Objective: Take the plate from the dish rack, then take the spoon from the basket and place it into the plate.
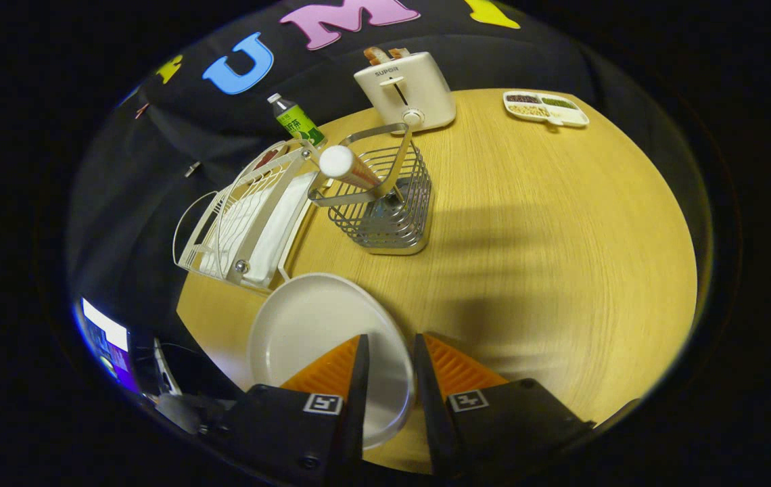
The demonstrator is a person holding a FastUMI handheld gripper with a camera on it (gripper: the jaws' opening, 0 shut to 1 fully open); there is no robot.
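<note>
1. The spoon [358,174] stands in the wire basket [385,203], leaning; its long axis runs from the basket's floor up toward the dish rack [243,223], round white end uppermost.
2. The plate [311,331] is round, plain white, lying flat on the tabletop [527,237] just ahead of the rack.
3. The tool [389,358] hangs released, narrow gap between fingers, over the plate's rim.

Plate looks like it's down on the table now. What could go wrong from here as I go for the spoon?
1. The plate lies near the table edge, its rim between the gripper fingers; pulling away carelessly might drag it off.
2. The spoon leans in a light wire basket; an angled pull may tip it.
3. The dish rack crowds the basket.
</note>
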